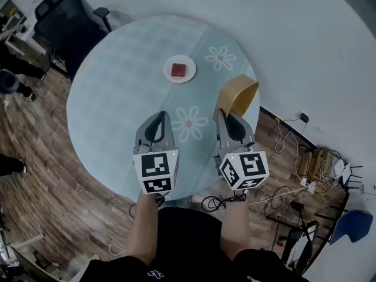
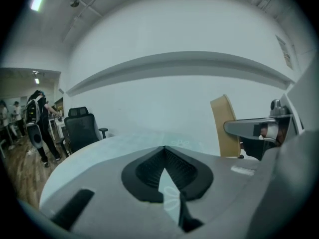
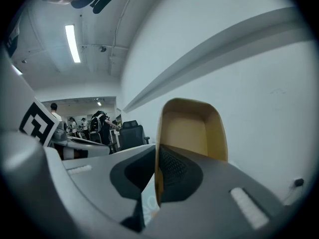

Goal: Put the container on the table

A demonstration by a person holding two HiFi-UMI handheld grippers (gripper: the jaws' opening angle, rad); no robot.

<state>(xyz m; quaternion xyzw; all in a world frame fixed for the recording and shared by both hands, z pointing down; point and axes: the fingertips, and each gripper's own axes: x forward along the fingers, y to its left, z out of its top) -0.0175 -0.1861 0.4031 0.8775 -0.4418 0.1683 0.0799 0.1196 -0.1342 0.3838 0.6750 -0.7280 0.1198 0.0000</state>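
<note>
**A:** Where is the tan, shallow, round-cornered container (image 1: 238,96) relative to the tongs?

**B:** It sits at the tip of the right tongs (image 1: 231,122), tipped up on its side over the right edge of the round, pale-blue, flower-printed tabletop (image 1: 117,87). In the right gripper view its open inside (image 3: 192,128) faces the camera, and its left wall runs down between the two jaws.

**A:** So the right tongs are gripping it?

**B:** Yes. The right tongs (image 3: 157,148) are closed down to the thickness of that one wall, with one pad inside the container and the other outside.

**A:** And the left tongs?

**B:** The left tongs (image 1: 157,125) hang over the near part of the tabletop, just left of the right ones. In the left gripper view their tips (image 2: 163,148) meet with nothing between them. Only the flower print shows through the gap lower down. The container (image 2: 225,126) stands off to their right.

**A:** What else is on the tabletop?

**B:** A small white round plate (image 1: 168,74) lies farther off, well apart from both tongs, and it carries a red square block (image 1: 178,70).

**A:** Is anything hard to make out?

**B:** I cannot tell whether the container's lower edge touches the tabletop, because the jaws cover it. The black office chair (image 1: 64,22) at far left is partly behind the tabletop.
</note>
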